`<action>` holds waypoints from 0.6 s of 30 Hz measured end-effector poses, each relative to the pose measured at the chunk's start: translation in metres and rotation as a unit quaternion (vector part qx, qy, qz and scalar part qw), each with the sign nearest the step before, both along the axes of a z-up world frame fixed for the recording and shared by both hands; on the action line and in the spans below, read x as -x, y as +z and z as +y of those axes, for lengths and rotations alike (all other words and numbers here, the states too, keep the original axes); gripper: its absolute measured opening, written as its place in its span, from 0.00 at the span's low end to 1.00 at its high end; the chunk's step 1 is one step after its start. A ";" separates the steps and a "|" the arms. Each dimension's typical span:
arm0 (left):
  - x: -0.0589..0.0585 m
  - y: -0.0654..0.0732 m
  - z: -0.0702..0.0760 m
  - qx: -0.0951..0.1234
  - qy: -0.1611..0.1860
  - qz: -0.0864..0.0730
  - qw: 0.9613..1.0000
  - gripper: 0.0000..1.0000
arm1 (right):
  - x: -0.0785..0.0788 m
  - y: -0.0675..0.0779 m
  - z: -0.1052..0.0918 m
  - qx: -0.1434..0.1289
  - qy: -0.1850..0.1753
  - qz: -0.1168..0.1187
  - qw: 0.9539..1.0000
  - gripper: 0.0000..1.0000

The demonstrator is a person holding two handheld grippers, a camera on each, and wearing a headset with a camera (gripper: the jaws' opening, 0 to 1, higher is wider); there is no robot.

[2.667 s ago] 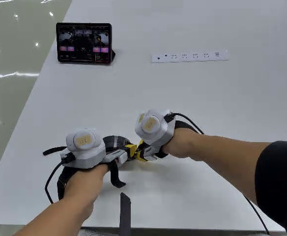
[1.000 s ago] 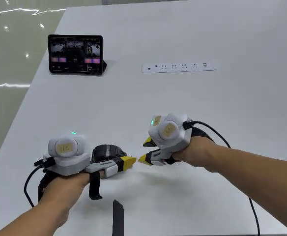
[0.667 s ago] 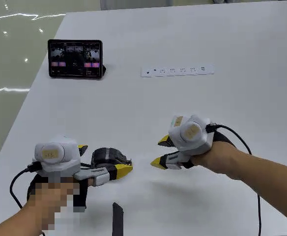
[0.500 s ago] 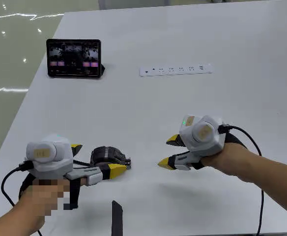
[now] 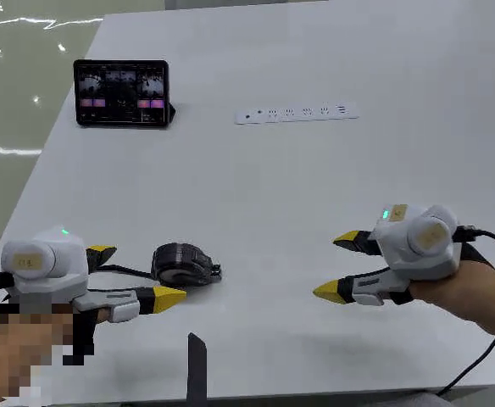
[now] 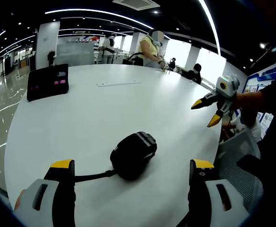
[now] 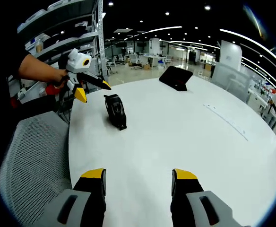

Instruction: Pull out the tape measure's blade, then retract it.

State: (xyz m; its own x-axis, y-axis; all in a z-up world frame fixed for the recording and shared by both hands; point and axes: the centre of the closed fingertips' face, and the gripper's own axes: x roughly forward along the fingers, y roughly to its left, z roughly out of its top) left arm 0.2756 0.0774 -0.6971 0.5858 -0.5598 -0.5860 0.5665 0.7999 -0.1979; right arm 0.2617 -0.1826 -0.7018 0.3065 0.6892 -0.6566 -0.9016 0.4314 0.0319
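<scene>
The tape measure (image 5: 184,264) lies on the white table (image 5: 273,186), just ahead of the left gripper (image 5: 137,273) at its 12 o'clock and clear of both tips. That gripper's jaws stand wide apart and hold nothing. The right gripper (image 5: 332,266), well apart at the tape measure's 3 o'clock, is likewise spread wide and empty.

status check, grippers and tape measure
Left gripper open, empty. Right gripper open, empty. Tape measure loose on table, blade in. Nothing blocking.
</scene>
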 end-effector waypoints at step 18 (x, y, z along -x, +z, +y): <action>0.012 -0.005 0.022 -0.044 -0.030 -0.002 0.999 0.99 | 0.021 -0.008 -0.085 0.013 -0.059 0.013 0.998 0.71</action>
